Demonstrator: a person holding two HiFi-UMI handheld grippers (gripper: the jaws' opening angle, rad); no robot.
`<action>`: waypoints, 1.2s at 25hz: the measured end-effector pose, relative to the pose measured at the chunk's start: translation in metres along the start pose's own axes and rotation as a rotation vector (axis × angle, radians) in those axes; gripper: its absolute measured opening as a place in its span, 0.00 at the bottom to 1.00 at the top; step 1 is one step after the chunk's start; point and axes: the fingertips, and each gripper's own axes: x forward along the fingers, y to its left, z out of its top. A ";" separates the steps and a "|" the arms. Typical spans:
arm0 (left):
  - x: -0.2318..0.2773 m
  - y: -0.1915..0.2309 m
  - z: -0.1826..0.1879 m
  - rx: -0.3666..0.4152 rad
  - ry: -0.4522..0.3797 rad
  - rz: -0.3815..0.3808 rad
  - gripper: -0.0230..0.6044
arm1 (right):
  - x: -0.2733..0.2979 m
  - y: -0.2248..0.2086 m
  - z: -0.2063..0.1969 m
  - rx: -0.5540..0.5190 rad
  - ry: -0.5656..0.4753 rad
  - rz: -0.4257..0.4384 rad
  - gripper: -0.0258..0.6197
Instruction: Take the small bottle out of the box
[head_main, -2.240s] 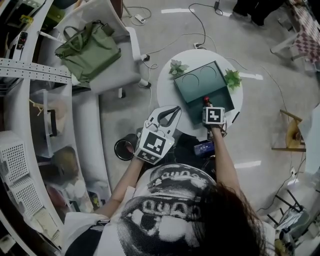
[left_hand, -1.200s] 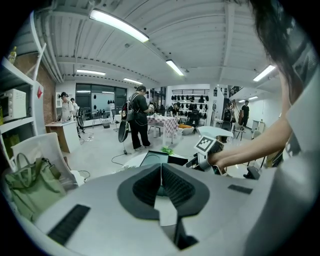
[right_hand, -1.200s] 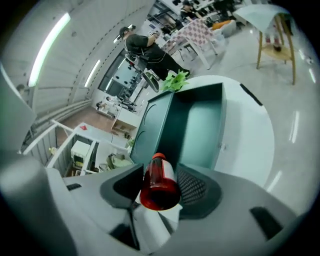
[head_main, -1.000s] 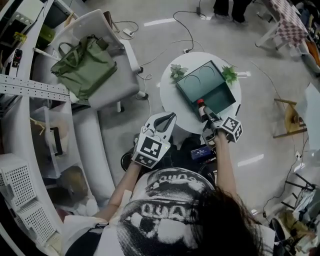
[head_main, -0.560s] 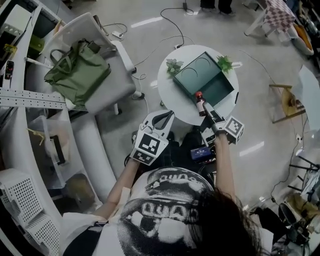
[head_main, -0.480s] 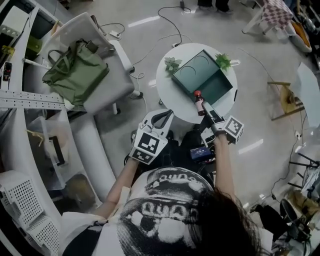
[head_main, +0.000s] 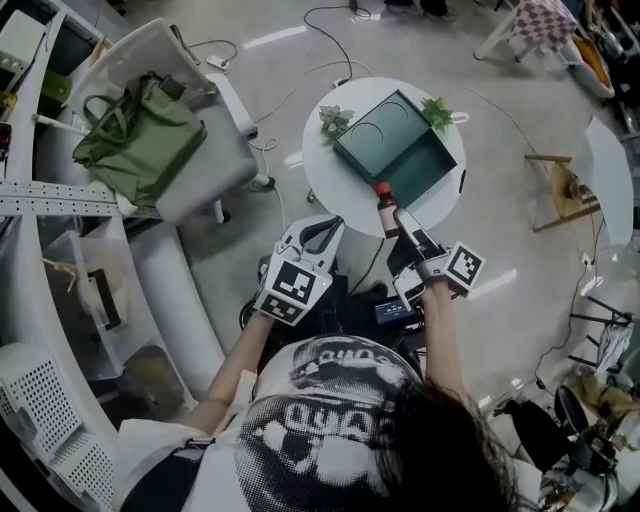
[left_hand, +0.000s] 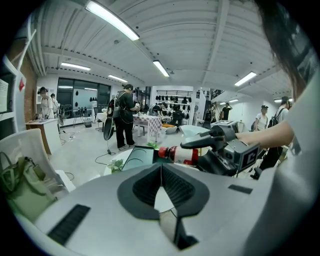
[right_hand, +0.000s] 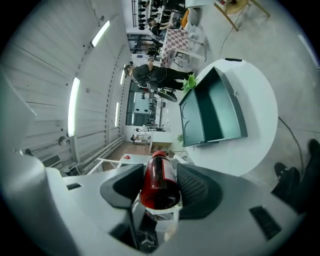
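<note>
Between jaws: dark-red, red-capped small bottle.

you're finding bare table along its left and near rim, while the open box and plants are crowding the rest.

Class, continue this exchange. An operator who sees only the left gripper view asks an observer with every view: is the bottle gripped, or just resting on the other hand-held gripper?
Observer: Gripped; the right gripper view shows both pads of the right hand-held gripper pressing on the bottle.
Operator: Is it out of the box?
Observer: Yes; the head view shows it beside the box, over the table.
Operator: Anything else inside?
Observer: No; the head view shows the box's inside bare.
</note>
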 end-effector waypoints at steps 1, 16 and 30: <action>0.001 -0.001 0.000 -0.001 0.001 0.002 0.06 | -0.002 0.002 -0.001 0.004 0.005 0.006 0.37; 0.000 -0.067 0.006 -0.048 -0.017 0.112 0.06 | -0.056 0.023 -0.007 0.028 0.131 0.131 0.37; -0.026 -0.179 0.006 -0.071 -0.035 0.278 0.06 | -0.165 0.025 -0.020 0.011 0.253 0.225 0.37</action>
